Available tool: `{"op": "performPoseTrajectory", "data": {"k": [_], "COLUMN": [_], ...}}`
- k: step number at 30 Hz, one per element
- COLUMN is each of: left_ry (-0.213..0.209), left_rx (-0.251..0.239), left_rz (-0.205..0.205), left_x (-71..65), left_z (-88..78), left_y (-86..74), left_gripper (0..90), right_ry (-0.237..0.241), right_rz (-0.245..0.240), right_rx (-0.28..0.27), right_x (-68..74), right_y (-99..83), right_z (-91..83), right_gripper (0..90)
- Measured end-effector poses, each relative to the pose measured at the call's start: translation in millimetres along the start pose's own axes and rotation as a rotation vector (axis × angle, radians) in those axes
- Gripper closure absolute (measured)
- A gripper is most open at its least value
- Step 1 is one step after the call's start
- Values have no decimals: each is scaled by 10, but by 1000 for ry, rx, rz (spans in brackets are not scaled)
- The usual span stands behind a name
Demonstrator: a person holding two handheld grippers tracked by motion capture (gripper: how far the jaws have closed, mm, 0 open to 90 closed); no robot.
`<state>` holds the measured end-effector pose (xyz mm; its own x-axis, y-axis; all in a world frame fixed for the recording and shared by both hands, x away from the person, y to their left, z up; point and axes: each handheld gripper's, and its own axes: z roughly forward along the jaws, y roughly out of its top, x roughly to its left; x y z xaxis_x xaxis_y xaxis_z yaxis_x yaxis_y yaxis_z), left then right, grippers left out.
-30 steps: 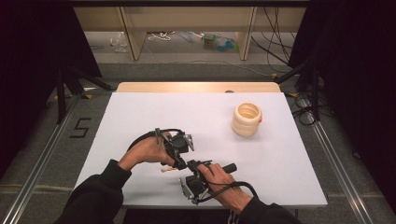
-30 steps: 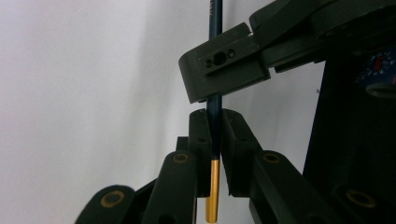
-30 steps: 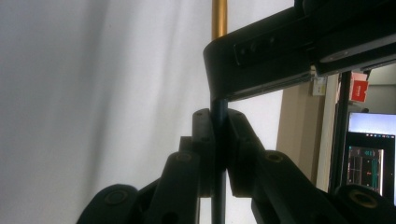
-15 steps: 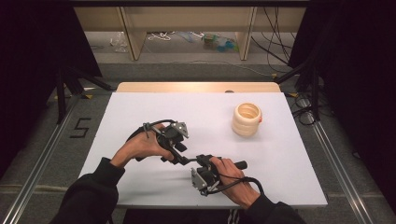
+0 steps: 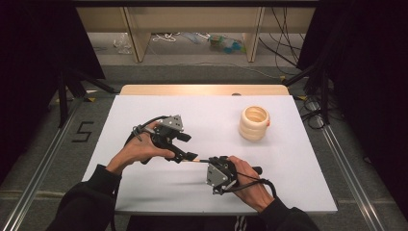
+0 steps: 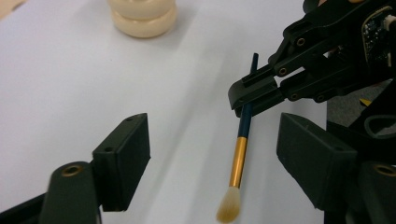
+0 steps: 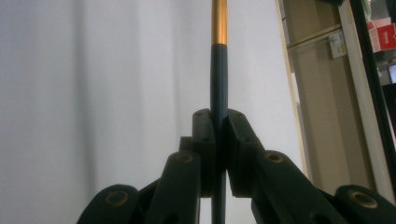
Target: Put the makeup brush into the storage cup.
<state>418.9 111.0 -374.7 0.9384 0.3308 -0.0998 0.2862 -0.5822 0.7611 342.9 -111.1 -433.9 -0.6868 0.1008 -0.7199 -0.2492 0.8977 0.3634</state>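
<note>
A paintbrush (image 6: 239, 156) with a dark blue handle, gold ferrule and cream bristles hangs level just above the white table (image 5: 144, 110). My right gripper (image 7: 219, 126) is shut on the blue handle (image 7: 219, 60), seen from the left gripper view as black jaws (image 6: 254, 95) pinching it. My left gripper (image 6: 217, 156) has just been opening; its jaws stand wide on either side of the bristle end, not touching it. From above, the left gripper (image 5: 187, 153) faces the right gripper (image 5: 208, 162), the brush (image 5: 198, 160) bridging them.
A cream ringed holder (image 5: 254, 122) stands upright on the table's far right, also seen in the left gripper view as a holder (image 6: 142, 14) at the top. A wooden strip (image 5: 202, 89) edges the back. Cables trail from both grippers.
The left jaws went from shut on the brush's bristle end to wide open, letting it go. The left hand drew back to the left, and the right hand shifted right with the brush.
</note>
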Motion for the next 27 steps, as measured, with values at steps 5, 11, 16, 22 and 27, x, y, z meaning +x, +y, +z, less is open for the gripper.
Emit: {"op": "performPoseTrajectory", "data": {"k": [5, 11, 16, 22, 27], "left_ry": [17, 27, 58, 83, 99], "left_rx": [-61, -99, -168, -228, -263], "left_rz": [2, 28, 1, 9, -14], "left_x": [-8, 6, 8, 7, 2], "left_z": [-56, -96, -136, -125, -104], "left_y": [-27, -87, -149, -215, -308], "left_gripper": [230, 208, 193, 192, 192], "right_ry": [11, 55, 84, 96, 111], "right_rz": [28, 180, 282, 347, 410], "right_rx": [-29, -68, -95, -131, -156], "right_x": [-81, -97, -163, -224, -255], "right_y": [-66, -145, -230, -323, -380], "right_z": [-15, -1, -19, -15, -13], "right_gripper": [837, 837, 837, 837, 836]}}
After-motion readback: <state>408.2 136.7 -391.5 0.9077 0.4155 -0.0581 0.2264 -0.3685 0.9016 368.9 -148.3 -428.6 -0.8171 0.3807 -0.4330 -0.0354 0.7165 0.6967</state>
